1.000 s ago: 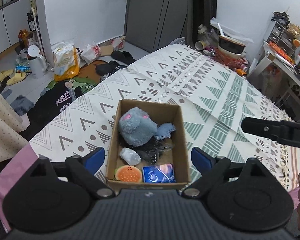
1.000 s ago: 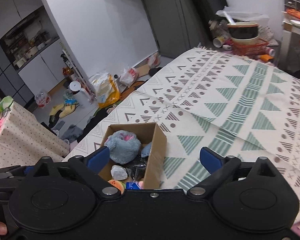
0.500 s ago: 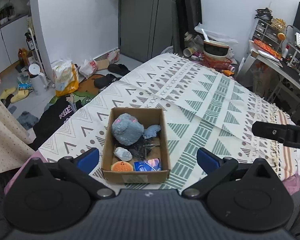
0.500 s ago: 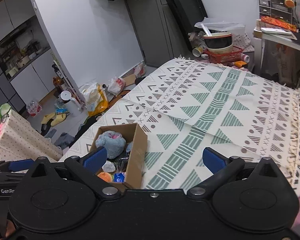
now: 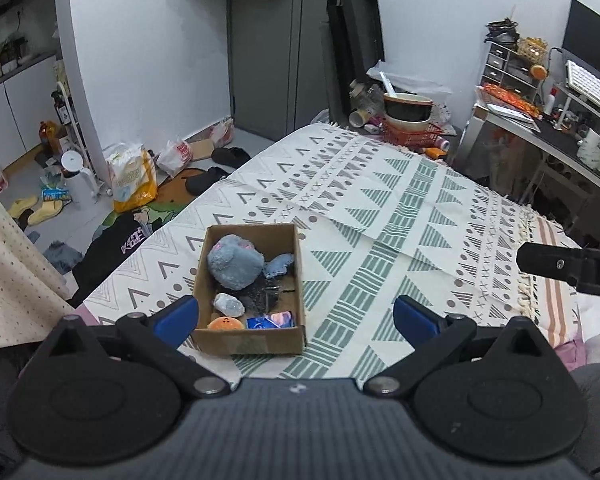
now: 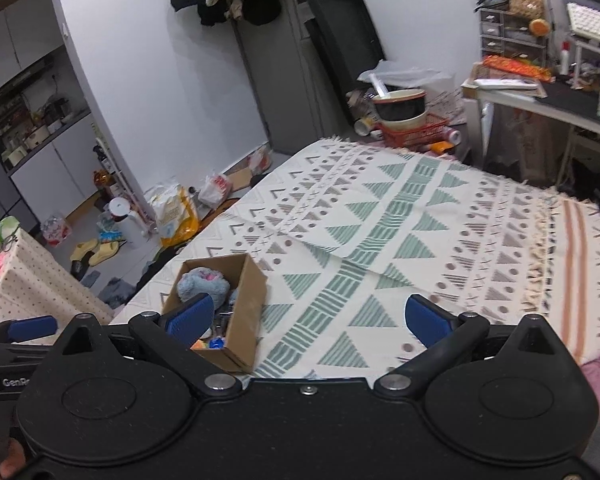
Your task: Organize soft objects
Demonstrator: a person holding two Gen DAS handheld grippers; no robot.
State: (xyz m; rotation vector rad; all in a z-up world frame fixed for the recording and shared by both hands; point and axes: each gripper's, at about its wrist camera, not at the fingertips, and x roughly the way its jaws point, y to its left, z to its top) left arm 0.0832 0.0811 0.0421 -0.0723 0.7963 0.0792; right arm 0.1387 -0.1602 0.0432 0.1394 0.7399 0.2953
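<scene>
Cardboard box [image 5: 249, 342] of soft toys lies beyond both grippers' wide-open, empty jaws.

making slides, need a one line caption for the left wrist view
Open left hand-held gripper above a cardboard box of soft toys, grey plush on top, on a patterned bedspread.

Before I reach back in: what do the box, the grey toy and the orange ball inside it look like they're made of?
Box: plain brown cardboard, matte, with thin walls and raw cut edges.
Grey toy: plush fabric, with a fuzzy matte nap and pink patches; looks soft.
Orange ball: smooth and slightly shiny with small dots; probably foam or rubber, but too small to tell.
</scene>
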